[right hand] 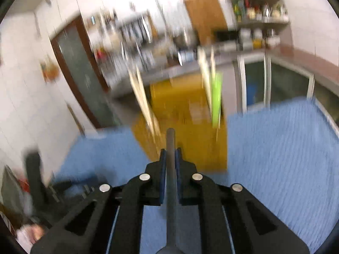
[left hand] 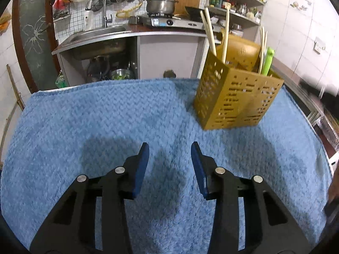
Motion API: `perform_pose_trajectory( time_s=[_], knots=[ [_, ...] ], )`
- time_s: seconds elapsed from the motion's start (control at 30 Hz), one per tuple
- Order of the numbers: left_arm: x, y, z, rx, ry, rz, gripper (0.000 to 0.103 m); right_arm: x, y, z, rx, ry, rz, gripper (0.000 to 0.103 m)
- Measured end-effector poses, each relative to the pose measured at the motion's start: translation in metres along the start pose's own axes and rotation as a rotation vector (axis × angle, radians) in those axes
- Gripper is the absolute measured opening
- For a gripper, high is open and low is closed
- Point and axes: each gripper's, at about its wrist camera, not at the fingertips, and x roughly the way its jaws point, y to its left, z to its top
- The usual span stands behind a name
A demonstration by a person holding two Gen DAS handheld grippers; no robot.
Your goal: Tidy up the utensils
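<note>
A yellow perforated utensil holder [left hand: 237, 97] stands at the far right of the blue towel [left hand: 106, 116], holding wooden chopsticks [left hand: 211, 33] and a green-handled utensil [left hand: 267, 61]. My left gripper [left hand: 170, 152] hovers low over bare towel, left of and nearer than the holder, its jaws apart with nothing between them. In the blurred right wrist view my right gripper [right hand: 170, 154] is shut on a thin dark grey utensil handle [right hand: 170, 148] that sticks out past the pads toward the holder [right hand: 190, 122].
Behind the towel are a steel sink [left hand: 99, 36], a gas stove with a pot [left hand: 161, 4] and a shelf of bottles [left hand: 233, 2]. The towel's far edge drops off toward the open cabinet. A counter edge [left hand: 307, 97] runs along the right.
</note>
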Motion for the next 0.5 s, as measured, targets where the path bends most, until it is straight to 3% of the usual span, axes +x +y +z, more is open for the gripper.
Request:
perform_pose_trajectory(
  time_s=[0.07,0.17,0.3,0.5],
  knots=[
    [-0.003,0.0,0.0,0.007,-0.015,0.007,0.04,-0.01,0.002,0.021,-0.004,-0.105,0.028,0.009],
    [-0.003,-0.003,-0.002,0.025,-0.033,0.018,0.04,-0.004,0.007,0.04,-0.034,-0.206,0.003,0.009],
    [-0.001,-0.004,-0.001,0.043,-0.041,0.015,0.04,0.026,0.004,0.05,-0.04,-0.2,-0.009,0.009],
    [0.0,0.002,0.007,0.022,-0.032,-0.012,0.041,0.031,-0.004,0.042,-0.036,-0.149,-0.016,0.009]
  ],
)
